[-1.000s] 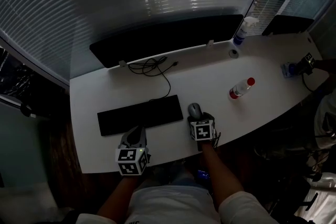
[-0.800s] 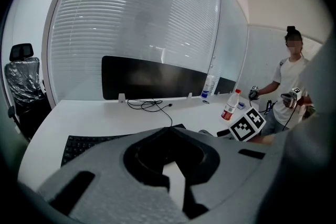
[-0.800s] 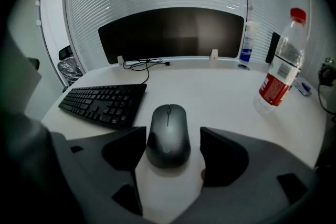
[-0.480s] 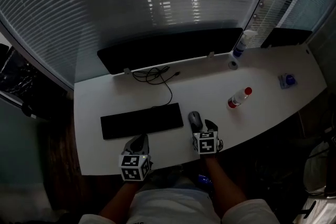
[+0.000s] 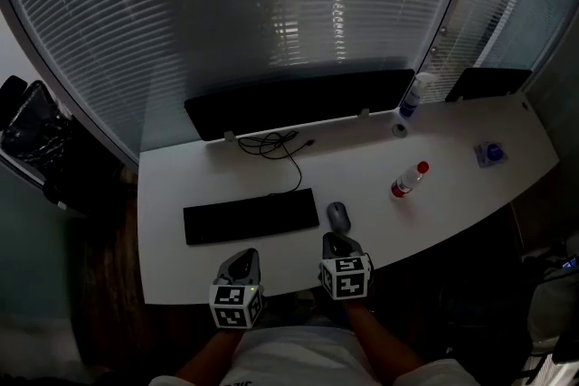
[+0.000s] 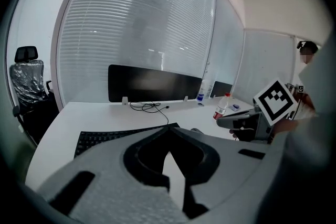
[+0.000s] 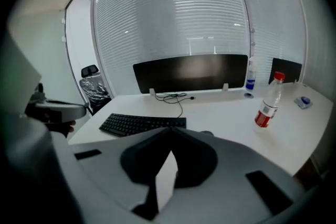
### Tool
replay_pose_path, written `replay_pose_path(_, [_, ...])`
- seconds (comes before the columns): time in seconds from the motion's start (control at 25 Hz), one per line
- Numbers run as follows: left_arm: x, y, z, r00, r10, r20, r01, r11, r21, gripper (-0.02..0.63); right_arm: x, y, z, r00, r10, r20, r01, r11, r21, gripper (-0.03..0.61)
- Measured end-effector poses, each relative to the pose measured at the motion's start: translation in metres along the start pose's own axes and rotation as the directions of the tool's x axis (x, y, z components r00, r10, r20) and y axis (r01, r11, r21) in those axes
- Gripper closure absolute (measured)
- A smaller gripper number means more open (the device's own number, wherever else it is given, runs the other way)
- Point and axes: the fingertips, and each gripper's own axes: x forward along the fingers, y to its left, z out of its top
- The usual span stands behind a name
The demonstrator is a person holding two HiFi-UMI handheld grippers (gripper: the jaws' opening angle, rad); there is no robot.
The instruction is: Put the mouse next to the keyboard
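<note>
The grey mouse (image 5: 338, 216) lies on the white desk (image 5: 434, 212) just right of the black keyboard (image 5: 251, 215), free of both grippers. My right gripper (image 5: 336, 242) hangs just in front of the mouse, apart from it, its jaws closing down to shut with nothing between them. My left gripper (image 5: 242, 259) is shut and empty at the desk's front edge, in front of the keyboard. In the right gripper view the jaws (image 7: 169, 129) meet, with the keyboard (image 7: 142, 123) and the mouse (image 7: 206, 133) beyond. The left gripper view shows its jaws (image 6: 169, 127) together before the keyboard (image 6: 105, 138).
A long black monitor (image 5: 298, 99) stands at the back with a coiled cable (image 5: 271, 143) before it. A red-capped bottle (image 5: 407, 181) stands right of the mouse. A spray bottle (image 5: 412, 95) and a blue object (image 5: 489, 154) lie further right. An office chair (image 5: 27, 117) stands left.
My right gripper, open around the mouse before, has drawn back toward the front edge and closed. The mouse stays beside the keyboard. The left gripper has barely moved.
</note>
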Motion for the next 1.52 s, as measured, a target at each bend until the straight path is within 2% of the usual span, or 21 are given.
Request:
replay_pose_path(0.2, [-0.008, 0.001, -0.004, 1.000, 0.007, 0.006, -0.007, 0.999, -0.051, 0.609, -0.013, 0.043, 0.006, 0.994, 0.102, 0.027, -0.101, 0.995, -0.024, 0.574])
replay_pose_path(0.52, [-0.020, 0.002, 0.001, 0.999, 0.029, 0.031, -0.028, 0.999, -0.039, 0.609, -0.021, 0.083, 0.015, 0.989, 0.139, 0.053, -0.136, 0.989, -0.056, 0.574])
replay_pose_path(0.68, [-0.021, 0.001, -0.001, 0.998, 0.042, 0.038, -0.041, 0.998, -0.042, 0.609, -0.021, 0.096, 0.017, 0.988, 0.143, 0.059, -0.137, 0.985, -0.103, 0.575])
replay_pose_path(1.0, [-0.027, 0.000, -0.010, 0.999, 0.038, 0.024, -0.037, 0.998, -0.046, 0.609, -0.019, 0.112, 0.013, 0.982, 0.181, 0.051, -0.173, 0.977, -0.126, 0.575])
replay_pose_path(1.52, [-0.038, 0.005, -0.011, 0.998, 0.058, 0.030, -0.056, 0.997, -0.054, 0.609, -0.022, 0.117, 0.015, 0.979, 0.194, 0.058, -0.184, 0.972, -0.146, 0.575])
